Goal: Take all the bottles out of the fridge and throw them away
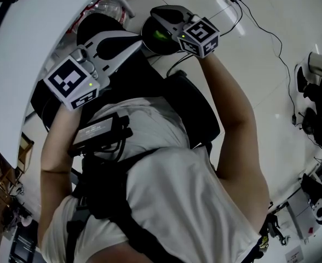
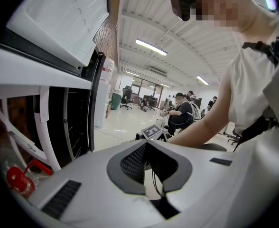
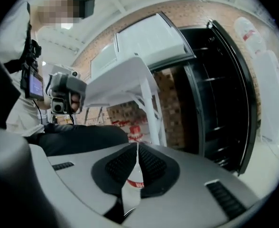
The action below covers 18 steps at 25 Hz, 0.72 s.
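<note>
Right gripper view: right gripper [image 3: 137,145] pressed together at the tips, nothing surely pinched; fridge [image 3: 215,94] open, dark shelves seemingly bare. Left gripper [image 2: 146,142] likewise closed, empty; a red-capped bottle [image 2: 17,178] lies low under the white worktop [image 2: 35,75] beside the fridge. Hazard, judged: that bottle overlooked, or closed jaws knocking it away on approach.
</note>
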{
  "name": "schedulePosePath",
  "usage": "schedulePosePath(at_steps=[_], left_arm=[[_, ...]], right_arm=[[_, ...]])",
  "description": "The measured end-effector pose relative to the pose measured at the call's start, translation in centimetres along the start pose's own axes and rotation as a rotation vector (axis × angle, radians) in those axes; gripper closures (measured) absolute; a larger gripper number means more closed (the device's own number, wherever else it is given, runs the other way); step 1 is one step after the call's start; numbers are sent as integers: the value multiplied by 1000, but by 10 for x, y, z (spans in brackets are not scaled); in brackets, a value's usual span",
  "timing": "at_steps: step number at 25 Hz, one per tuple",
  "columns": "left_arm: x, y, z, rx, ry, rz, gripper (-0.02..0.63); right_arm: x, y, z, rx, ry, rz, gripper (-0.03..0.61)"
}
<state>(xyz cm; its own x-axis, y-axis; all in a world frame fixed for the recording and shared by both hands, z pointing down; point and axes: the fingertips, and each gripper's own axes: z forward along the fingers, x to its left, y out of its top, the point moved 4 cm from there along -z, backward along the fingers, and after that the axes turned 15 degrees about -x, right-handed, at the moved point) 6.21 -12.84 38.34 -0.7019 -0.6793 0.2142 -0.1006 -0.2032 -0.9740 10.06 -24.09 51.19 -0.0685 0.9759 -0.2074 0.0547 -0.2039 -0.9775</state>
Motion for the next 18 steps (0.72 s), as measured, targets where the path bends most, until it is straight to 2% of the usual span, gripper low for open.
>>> schedulePosePath(at_steps=[4,7,10,15,18], left_arm=[[1,14,-13,-34,33,18,603],[2,28,-23,-67,57,34,603],[0,42,-35,-98,73,57,603],[-8,63,-48,-158,123,81,603],[-10,73,-63,-198,137,87,603]], right_arm=[[18,44,4,-39,55,-95,578],[33,85,8,-109,91,-135,578],[55,126,13,-150,158,-185,578],[93,178,22,-167,257,-203,578],[114,206,36,-241,328,-258,578]])
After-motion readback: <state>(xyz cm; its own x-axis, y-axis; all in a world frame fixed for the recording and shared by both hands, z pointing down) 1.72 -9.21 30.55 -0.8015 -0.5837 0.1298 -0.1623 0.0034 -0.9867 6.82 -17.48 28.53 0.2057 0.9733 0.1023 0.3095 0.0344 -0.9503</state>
